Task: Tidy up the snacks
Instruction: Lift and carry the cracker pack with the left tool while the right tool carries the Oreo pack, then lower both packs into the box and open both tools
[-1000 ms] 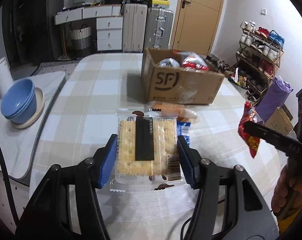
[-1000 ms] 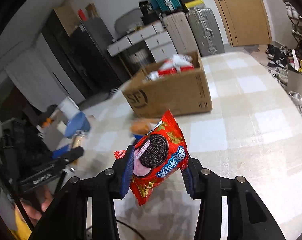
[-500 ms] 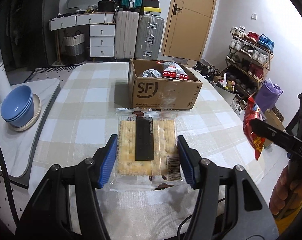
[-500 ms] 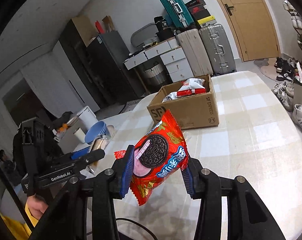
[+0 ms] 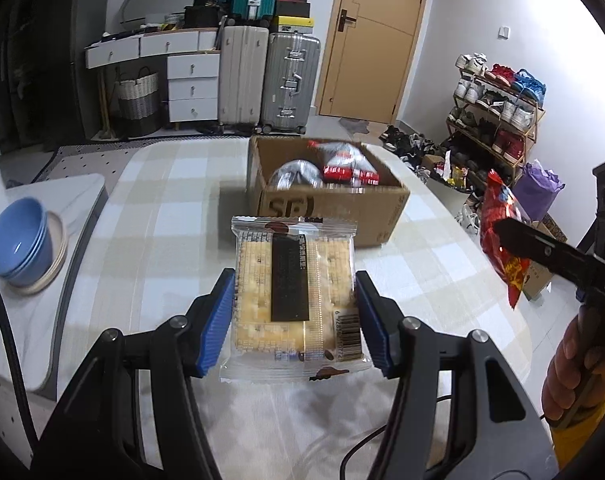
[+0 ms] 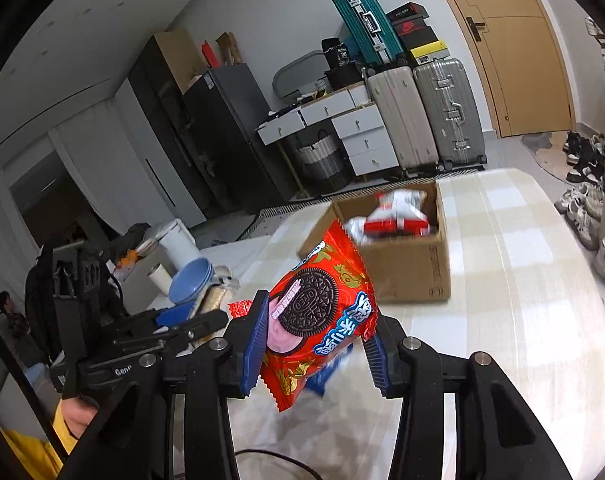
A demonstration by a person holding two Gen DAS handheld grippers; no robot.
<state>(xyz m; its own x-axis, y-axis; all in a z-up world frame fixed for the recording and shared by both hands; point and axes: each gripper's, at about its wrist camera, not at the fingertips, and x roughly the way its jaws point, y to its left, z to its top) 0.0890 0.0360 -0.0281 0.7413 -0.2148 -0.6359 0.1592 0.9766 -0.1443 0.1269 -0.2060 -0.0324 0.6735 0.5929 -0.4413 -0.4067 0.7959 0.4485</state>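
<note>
Both packets have been lifted clear of the bench (image 5: 150,216): cracker packet (image 5: 293,288) is clamped in the left tool (image 5: 294,320), red Oreo bag (image 6: 318,320) pinched in the right tool (image 6: 316,344). Next, a drop into the cardboard box (image 5: 334,208) is judged likely. Box contents are blurred in the right view; a blue packet behind the Oreo bag is mostly hidden.
</note>
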